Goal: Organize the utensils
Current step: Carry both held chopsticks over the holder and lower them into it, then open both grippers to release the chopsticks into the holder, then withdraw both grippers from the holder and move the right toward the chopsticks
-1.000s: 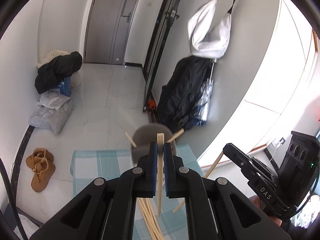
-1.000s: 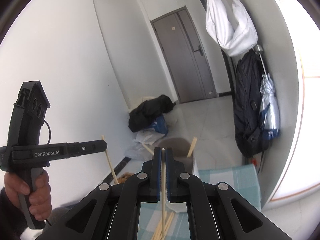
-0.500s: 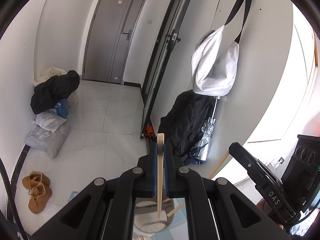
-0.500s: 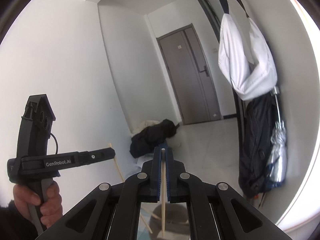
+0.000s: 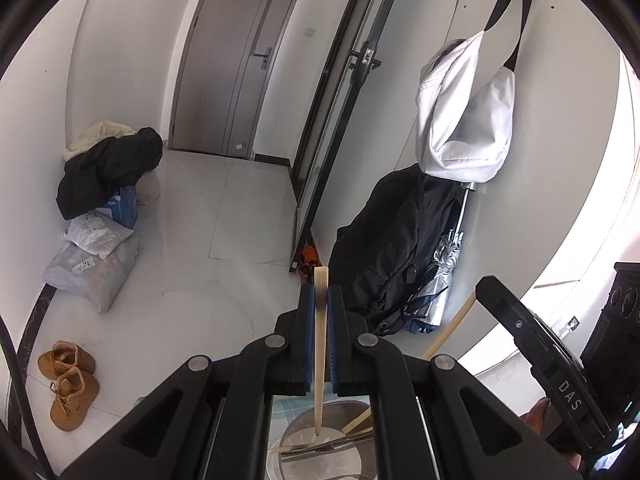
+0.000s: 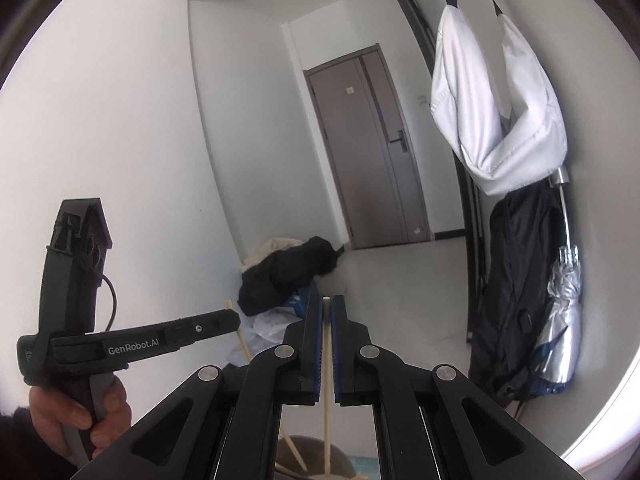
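We see white walls (image 5: pixel 128 60) and a pale tiled floor (image 5: pixel 224 248) running to a grey door (image 5: pixel 236 60). A white bag (image 5: pixel 464 120) hangs above a black backpack (image 5: pixel 392 248); brown boots (image 5: pixel 68 384) sit by dark clothes (image 5: pixel 108 168).

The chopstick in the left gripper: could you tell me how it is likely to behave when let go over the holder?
The chopstick looks like thin, straight wood, so probably stiff and light. Held only between the blue fingers, it may pivot or slip. Its tip hangs over the holder; released, it would likely drop in and lean against the rim.
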`<state>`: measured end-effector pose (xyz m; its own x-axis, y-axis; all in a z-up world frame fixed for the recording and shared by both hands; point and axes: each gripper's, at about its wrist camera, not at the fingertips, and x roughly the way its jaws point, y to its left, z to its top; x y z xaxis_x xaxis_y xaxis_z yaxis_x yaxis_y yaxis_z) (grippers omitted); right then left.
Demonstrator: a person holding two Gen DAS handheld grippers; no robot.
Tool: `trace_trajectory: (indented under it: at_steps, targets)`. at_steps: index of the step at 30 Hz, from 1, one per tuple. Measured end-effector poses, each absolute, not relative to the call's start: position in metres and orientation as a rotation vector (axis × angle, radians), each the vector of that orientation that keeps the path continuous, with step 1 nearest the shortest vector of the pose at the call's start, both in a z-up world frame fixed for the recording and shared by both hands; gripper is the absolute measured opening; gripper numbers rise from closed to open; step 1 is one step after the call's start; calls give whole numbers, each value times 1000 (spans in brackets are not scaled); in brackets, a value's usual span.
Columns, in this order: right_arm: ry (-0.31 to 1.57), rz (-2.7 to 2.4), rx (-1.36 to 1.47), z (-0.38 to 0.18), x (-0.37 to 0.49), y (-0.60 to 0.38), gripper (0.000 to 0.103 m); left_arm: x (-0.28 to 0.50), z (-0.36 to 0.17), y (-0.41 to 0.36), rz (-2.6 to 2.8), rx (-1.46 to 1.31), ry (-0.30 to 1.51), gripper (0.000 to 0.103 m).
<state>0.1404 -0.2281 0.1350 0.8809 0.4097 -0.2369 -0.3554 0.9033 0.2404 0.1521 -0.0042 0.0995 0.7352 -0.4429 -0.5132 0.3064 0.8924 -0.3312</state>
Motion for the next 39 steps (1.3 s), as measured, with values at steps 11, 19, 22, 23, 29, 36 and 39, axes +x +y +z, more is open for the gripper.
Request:
trace_trajectory:
  at_steps: [11,19,22,23,29,36,39]
  targets:
    - [356,422,113,100,148,-214,4,153,78,-20,-447,-173,676,2]
    - [441,416,167,82,138,-220,6,144,76,-16,-388,-142,710,10]
    - [454,409,179,81,129,-223,8,139,75,-13,-364,-145,724,33]
    - [454,396,180,82,126,-224,12,136,75,-12,-342,-143,724,38]
    - [441,351,244,92,104,-247,30,114,82,-7,-258,-113,720,48]
    - [416,288,226,101,72,-255,52,85,90,-4,-220,-106,678,66]
    - [402,276,218,102,61,-254,61,75,88,-6,-207,-98,666,76]
